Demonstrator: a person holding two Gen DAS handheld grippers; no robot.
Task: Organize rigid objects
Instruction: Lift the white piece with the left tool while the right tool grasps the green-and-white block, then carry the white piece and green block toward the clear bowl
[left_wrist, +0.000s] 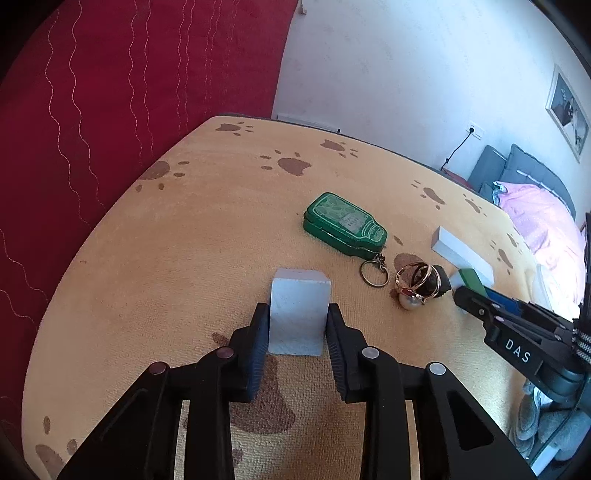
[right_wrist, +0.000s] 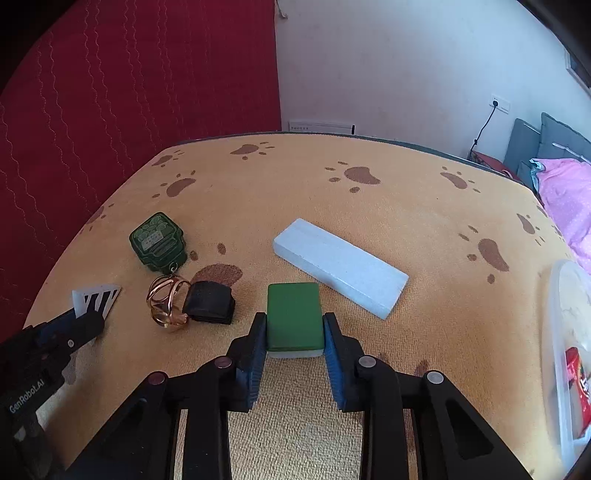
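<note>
My right gripper (right_wrist: 294, 334) pinches the green tile (right_wrist: 293, 315), its pads pressed on the tile's two long sides, so the tile's long axis runs straight away from me along the fingers. I take the long white block (right_wrist: 341, 266) as my landmark: the tile lies just on the near side of it, close to its near long edge but apart from it, and the block's own long axis runs slantwise, from far-left to near-right. My left gripper (left_wrist: 296, 325) clamps the small white cube (left_wrist: 299, 310), which sits well to the left of the block, beyond the gold ring (right_wrist: 168, 301) and the black cap (right_wrist: 210, 302). So the right hand is the nearer one to the block. To set the tile alongside it, I judge I must turn the tile towards that slant.
</note>
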